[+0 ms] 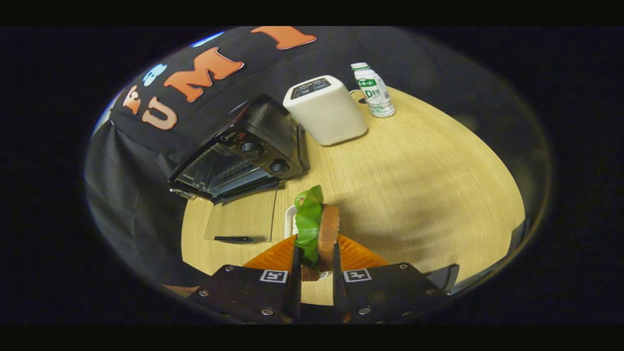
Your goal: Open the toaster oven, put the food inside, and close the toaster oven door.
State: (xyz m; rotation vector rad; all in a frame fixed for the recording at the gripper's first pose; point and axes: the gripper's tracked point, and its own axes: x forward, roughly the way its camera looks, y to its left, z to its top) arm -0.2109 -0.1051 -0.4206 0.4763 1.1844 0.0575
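Far ahead of the fingers and off to their left sits the black toaster oven [243, 158]. Its glass door [241, 219] is already open and lies flat on the wooden table [414, 185], reaching toward the fingers. Beyond the oven's right side stands a white box [325, 109], and a little white bottle [373, 90] stands beside that, further right still.

The gripper [314, 265] is closed on the food. Both fingers press on a sandwich [319, 234], one on each side. It is brown bread with a green leaf, and it stands up tall between them. Just under it is an orange plate [356, 256].

The step now looks like carrying the sandwich into the oven. To do it well, the person should keep the squeeze steady so the leaf and bread do not slip apart. The gripper should swing to the left, go over the flat door without bumping it, and keep the sandwich low enough to fit under the oven's top. Slow is best here.
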